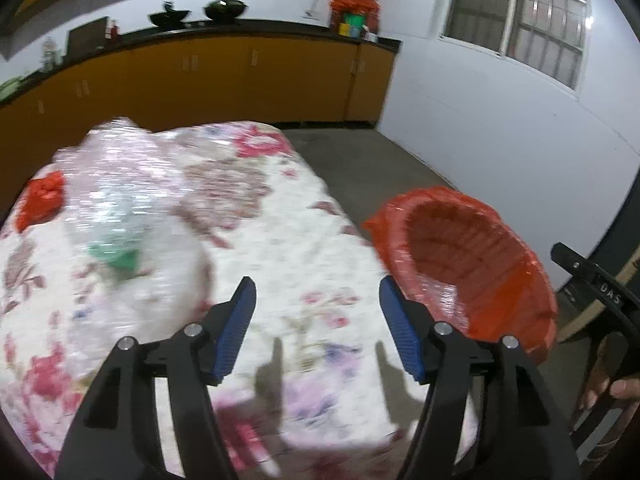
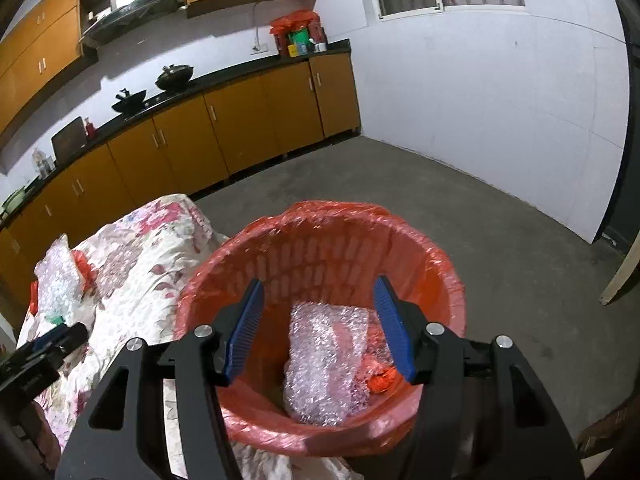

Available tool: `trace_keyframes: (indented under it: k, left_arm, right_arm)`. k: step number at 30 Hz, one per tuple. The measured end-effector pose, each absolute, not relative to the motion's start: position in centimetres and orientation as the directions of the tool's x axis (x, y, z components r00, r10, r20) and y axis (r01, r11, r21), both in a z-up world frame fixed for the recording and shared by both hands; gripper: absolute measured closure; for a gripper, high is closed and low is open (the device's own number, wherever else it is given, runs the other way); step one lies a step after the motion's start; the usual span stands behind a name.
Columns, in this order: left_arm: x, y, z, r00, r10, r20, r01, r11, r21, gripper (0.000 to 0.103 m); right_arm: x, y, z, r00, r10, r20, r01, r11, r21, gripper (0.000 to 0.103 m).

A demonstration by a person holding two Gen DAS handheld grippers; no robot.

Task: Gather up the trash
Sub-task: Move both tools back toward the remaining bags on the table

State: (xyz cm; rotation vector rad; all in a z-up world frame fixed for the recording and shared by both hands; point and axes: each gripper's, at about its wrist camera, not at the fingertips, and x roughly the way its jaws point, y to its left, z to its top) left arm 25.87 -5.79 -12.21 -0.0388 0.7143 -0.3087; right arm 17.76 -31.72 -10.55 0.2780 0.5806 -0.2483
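A red-lined trash basket (image 2: 432, 248) stands on the floor beside a table with a floral cloth (image 1: 280, 216); it also shows in the left wrist view (image 1: 516, 276). Inside it lie a bubble-wrap piece (image 2: 324, 360) and a red scrap (image 2: 382, 380). My right gripper (image 2: 318, 302) is open and empty above the basket. My left gripper (image 1: 318, 304) is open and empty above the cloth. A clear bubble-wrap bag (image 1: 120, 208) with a green bit and a red scrap (image 1: 42, 200) lie on the table to its left; the bag also shows in the right wrist view (image 2: 58, 284).
Orange cabinets under a black counter (image 2: 208, 84) with woks run along the far wall. Grey concrete floor (image 2: 460, 200) lies behind the basket. A white wall with a barred window (image 1: 540, 20) is to the right.
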Motion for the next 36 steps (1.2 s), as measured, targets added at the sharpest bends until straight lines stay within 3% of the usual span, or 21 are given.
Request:
trace_keyframes:
  k: [11,21,36]
  left_arm:
    - [23.4,3.7,-10.8,0.827,-0.040,-0.561,0.044,0.999,-0.007,0.027]
    - [22.5,14.5,-10.8,0.826,0.167,-0.538,-0.197,0.980,0.003,0.025]
    - [21.3,22.3,-11.0,0.798,0.256,-0.545,-0.328,0.944,-0.037,0.025]
  right_arm:
    - [19.5,-24.6,-9.3,0.822,-0.065,-0.566,0.164,0.979,0.124,0.045]
    - [23.2,-13.2,-8.8,0.799,0.161,-0.580,-0.095,0.985,0.142,0.045]
    - [28.5,-3.2,-13.1,0.672,0.217,-0.708,-0.125,0.976,0.181,0.045]
